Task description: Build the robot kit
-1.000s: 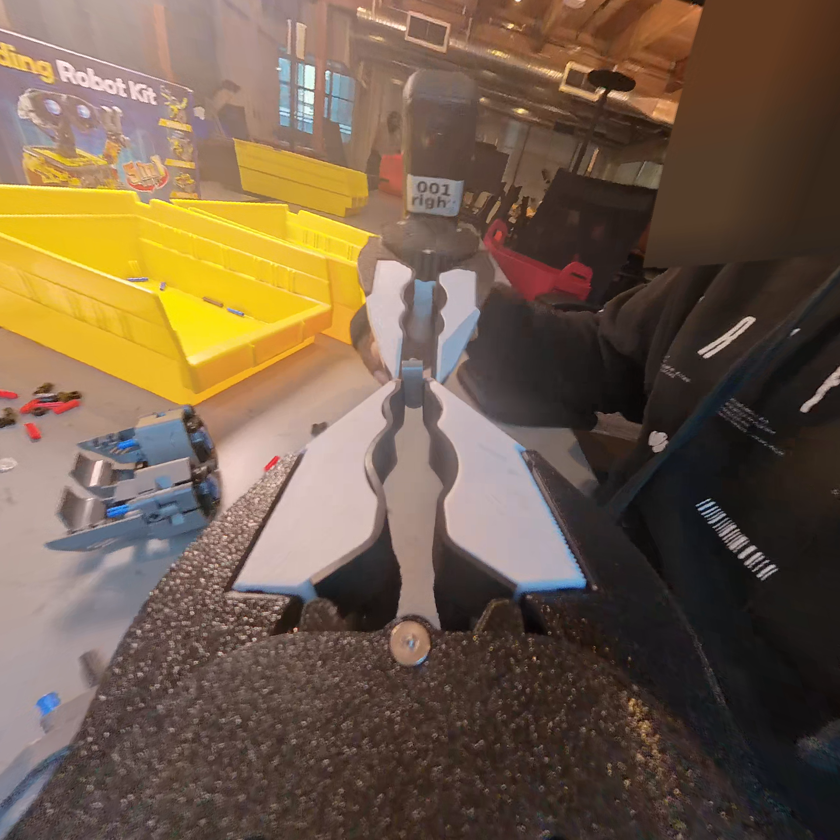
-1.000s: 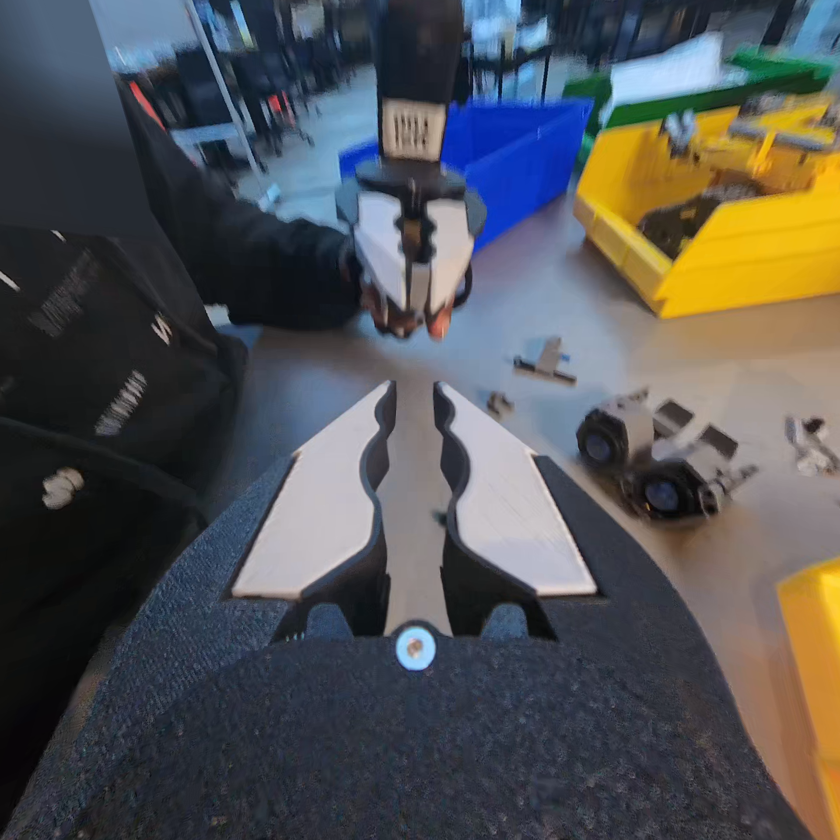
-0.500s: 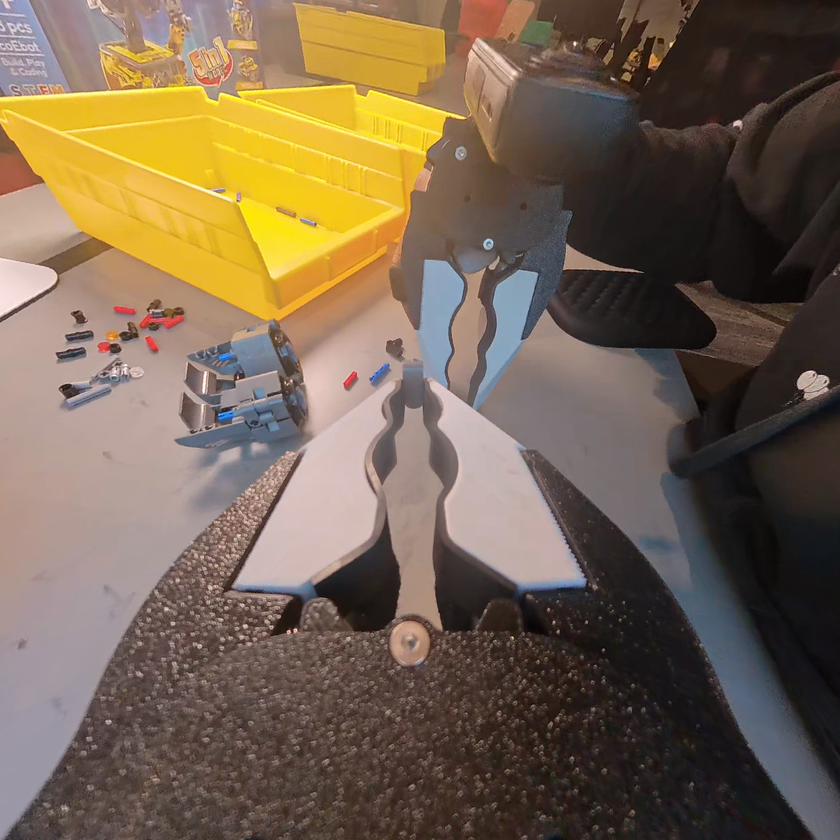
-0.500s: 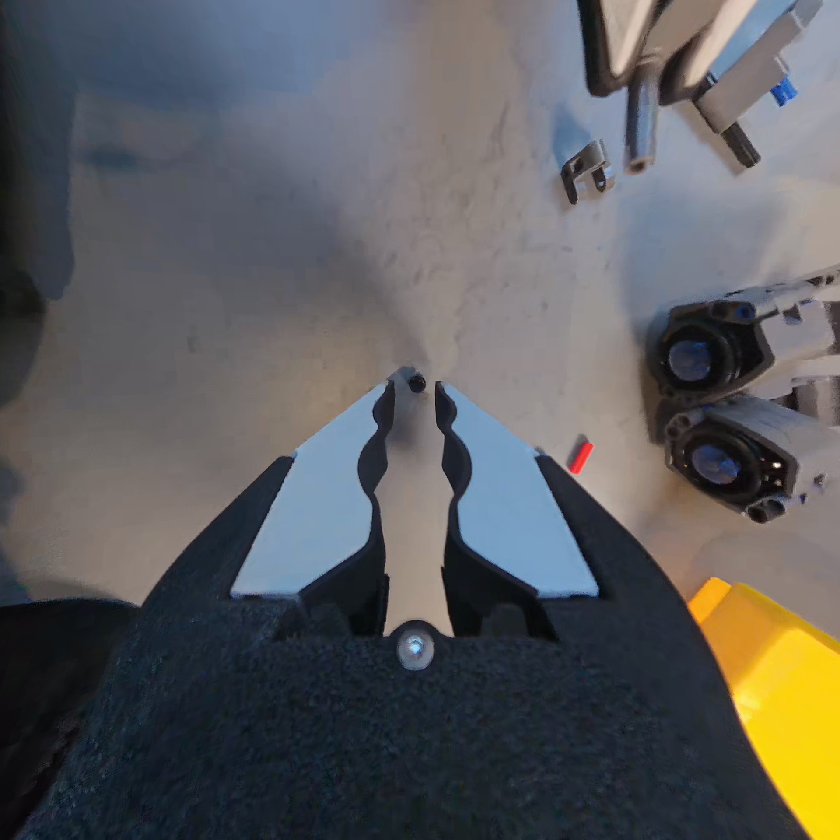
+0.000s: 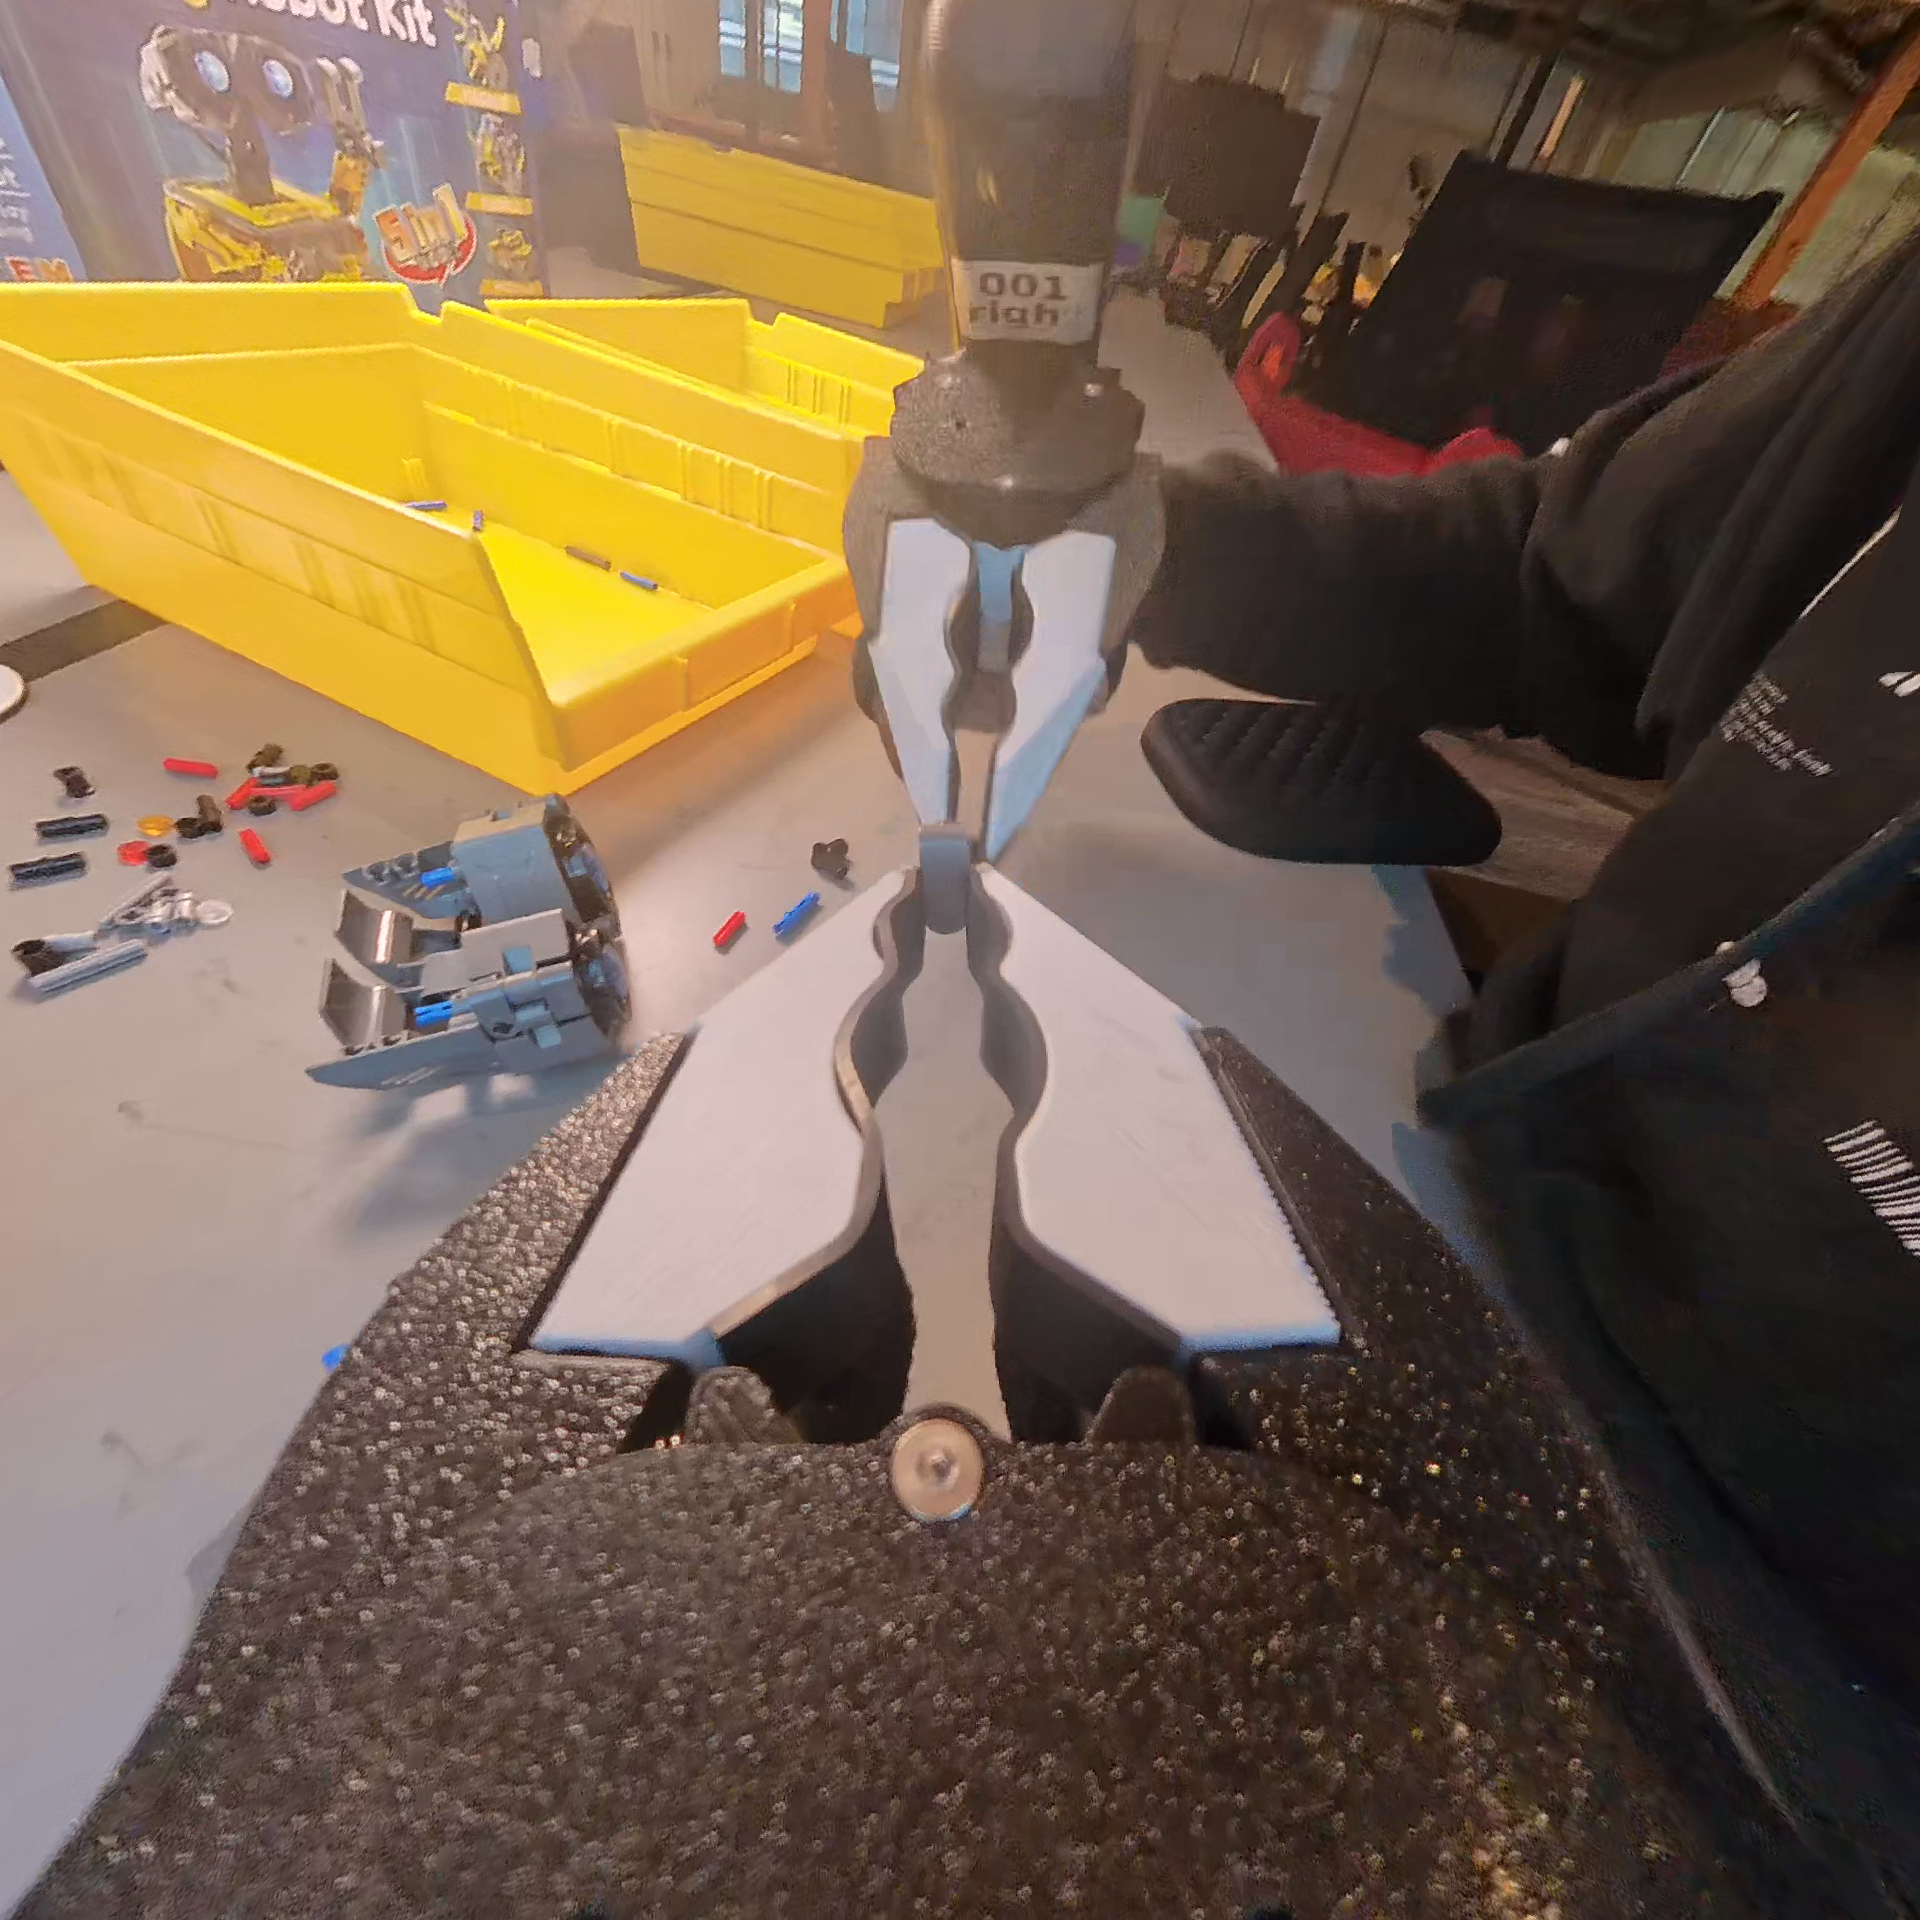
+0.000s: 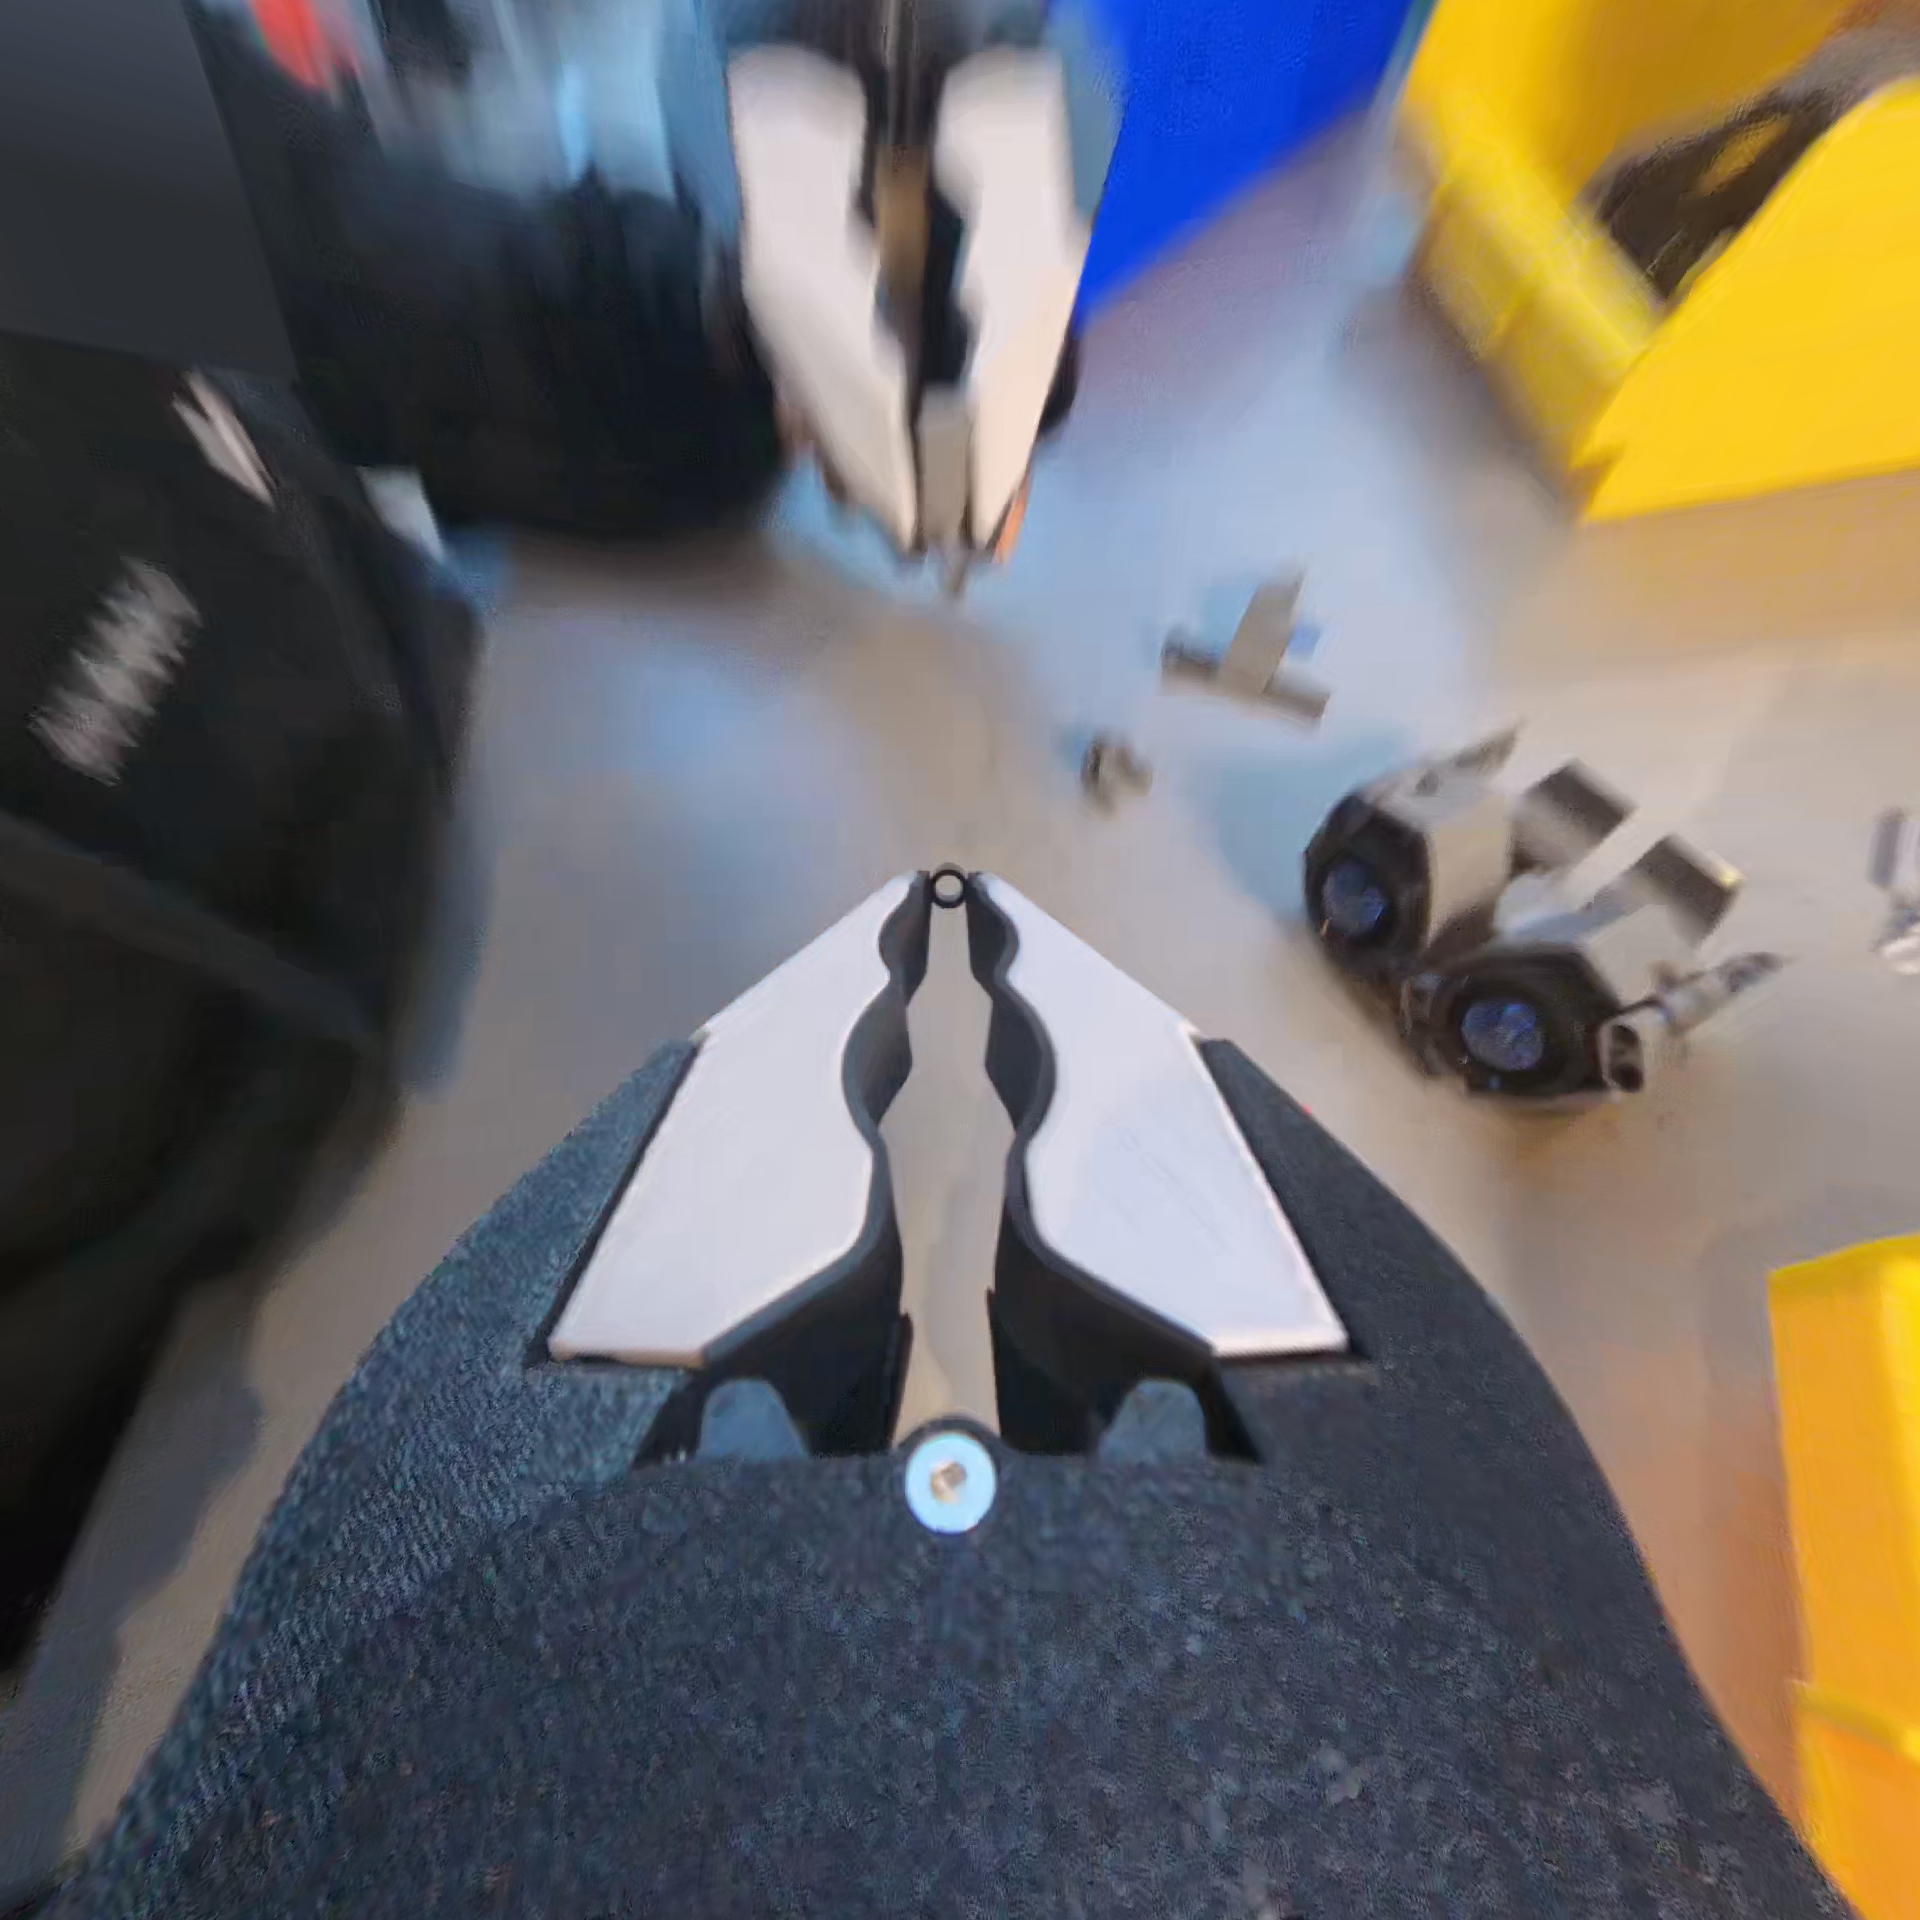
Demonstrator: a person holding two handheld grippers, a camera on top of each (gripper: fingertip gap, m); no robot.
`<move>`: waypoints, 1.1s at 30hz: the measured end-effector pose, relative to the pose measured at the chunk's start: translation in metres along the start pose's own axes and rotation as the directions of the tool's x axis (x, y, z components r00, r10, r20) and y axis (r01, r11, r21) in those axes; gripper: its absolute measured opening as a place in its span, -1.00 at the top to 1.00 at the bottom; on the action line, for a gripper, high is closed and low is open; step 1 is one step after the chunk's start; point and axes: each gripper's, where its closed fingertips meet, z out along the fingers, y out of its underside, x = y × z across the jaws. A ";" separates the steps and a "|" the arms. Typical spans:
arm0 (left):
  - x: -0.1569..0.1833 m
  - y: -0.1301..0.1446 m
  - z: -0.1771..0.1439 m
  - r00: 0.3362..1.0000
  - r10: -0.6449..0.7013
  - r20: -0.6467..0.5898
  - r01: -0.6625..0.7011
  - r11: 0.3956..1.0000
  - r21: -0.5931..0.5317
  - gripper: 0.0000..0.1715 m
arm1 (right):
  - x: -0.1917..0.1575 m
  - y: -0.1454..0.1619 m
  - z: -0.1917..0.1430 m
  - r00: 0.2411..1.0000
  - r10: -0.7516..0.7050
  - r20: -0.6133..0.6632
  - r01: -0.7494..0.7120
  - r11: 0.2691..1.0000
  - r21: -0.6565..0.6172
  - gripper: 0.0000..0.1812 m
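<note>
Upright, grey peg (image 5: 944,871) sits pinched in left gripper (image 5: 943,891).

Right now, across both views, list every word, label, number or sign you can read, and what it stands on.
I will not quote writing; these things bear it.
Blue printed box, behind the yellow bins: large lettering.
White sticker on the right gripper handle: short print.
Black clothing: small white print.
Right wrist view: blurred, nothing legible.

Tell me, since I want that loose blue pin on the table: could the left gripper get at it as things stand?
Probably not yet. The left gripper is shut on a grey piece, so its jaws are full. The way itself looks free: the blue pin lies bare on the table, just left of the fingertips.
</note>
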 end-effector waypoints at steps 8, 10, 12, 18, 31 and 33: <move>0.021 -0.016 0.009 0.997 -0.024 -0.070 0.030 0.995 0.094 0.92 | -0.013 -0.051 -0.011 0.982 0.152 0.111 -0.187 0.849 0.494 0.95; 0.022 -0.015 0.010 0.998 -0.013 -0.067 0.019 0.996 0.085 0.92 | -0.017 -0.055 -0.010 0.975 0.155 0.161 -0.217 0.836 0.504 0.95; 0.022 -0.015 0.010 0.998 -0.011 -0.065 0.016 0.996 0.083 0.92 | -0.019 -0.056 -0.010 0.969 0.157 0.189 -0.234 0.829 0.509 0.95; 0.020 -0.013 0.009 0.999 -0.010 -0.050 0.013 0.997 0.074 0.92 | -0.018 -0.056 -0.007 0.954 0.190 0.230 -0.286 0.802 0.525 0.95; 0.026 0.001 0.019 0.992 0.125 -0.002 -0.125 0.992 -0.020 0.92 | -0.024 -0.041 0.004 0.975 0.146 0.168 -0.201 0.901 0.384 0.95; 0.027 -0.001 0.019 0.991 0.137 -0.004 -0.137 0.990 -0.014 0.92 | -0.027 -0.041 0.004 0.979 0.120 0.162 -0.172 0.918 0.356 0.95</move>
